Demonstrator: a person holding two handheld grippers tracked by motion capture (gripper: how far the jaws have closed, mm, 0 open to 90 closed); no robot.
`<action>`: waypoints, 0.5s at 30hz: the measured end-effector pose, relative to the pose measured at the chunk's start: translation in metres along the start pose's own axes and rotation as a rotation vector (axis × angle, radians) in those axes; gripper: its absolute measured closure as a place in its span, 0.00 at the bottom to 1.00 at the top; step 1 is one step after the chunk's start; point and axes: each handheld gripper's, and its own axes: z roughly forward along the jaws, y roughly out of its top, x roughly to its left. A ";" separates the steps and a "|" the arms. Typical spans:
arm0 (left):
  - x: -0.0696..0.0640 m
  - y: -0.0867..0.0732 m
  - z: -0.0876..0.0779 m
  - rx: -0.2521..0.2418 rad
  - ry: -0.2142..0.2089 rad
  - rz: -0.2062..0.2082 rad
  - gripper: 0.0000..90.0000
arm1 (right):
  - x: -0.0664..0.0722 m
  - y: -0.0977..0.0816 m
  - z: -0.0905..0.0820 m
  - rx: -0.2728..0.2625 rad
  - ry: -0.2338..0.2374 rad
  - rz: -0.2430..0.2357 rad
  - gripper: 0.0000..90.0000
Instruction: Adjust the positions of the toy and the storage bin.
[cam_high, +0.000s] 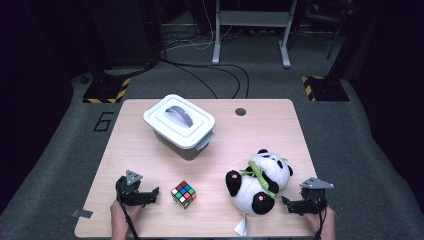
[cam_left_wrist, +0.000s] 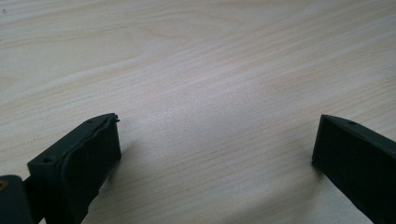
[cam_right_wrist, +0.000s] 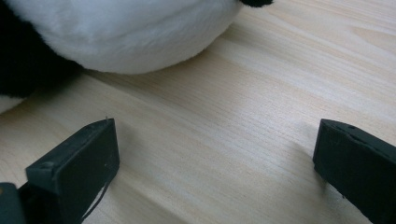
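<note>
Panda plush (cam_high: 260, 181) lies on its back at the near right of the bench (cam_high: 150, 150), a green bamboo sprig across its belly and a white tag trailing toward the front edge. The right gripper (cam_high: 295, 204) rests on the bench just beside it, jaws spread wide with nothing between them; in the right gripper view the white belly (cam_right_wrist: 140, 37) bulges just ahead of the jaws and a little to one side. The left gripper (cam_high: 145, 196) sits at the near left, jaws equally wide and empty over bare wood.

From where I stand, the risk is a poor bite. The plush is soft and round, so jaws closing on loose fur or only on a paw could let it sag, swing or slip out on the lift. A push from the side would more likely roll it than seat it between the jaws. The tag could also snag.

A Rubik's cube (cam_high: 183, 194) sits between the two grippers, near the left one and apart from the panda. A grey bin with a white handled lid (cam_high: 179, 120), closed, stands farther back. Nothing lies between the right gripper and the panda.
</note>
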 end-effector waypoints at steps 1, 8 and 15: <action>0.000 0.000 0.000 0.000 0.001 0.000 0.01 | 0.000 0.000 0.000 0.000 0.000 0.001 0.00; 0.000 0.000 0.000 0.002 0.000 -0.001 0.01 | 0.000 0.000 0.000 0.000 0.000 0.000 0.00; -0.002 -0.001 0.000 -0.008 0.017 -0.008 0.02 | 0.000 0.000 0.000 0.000 0.000 0.000 0.00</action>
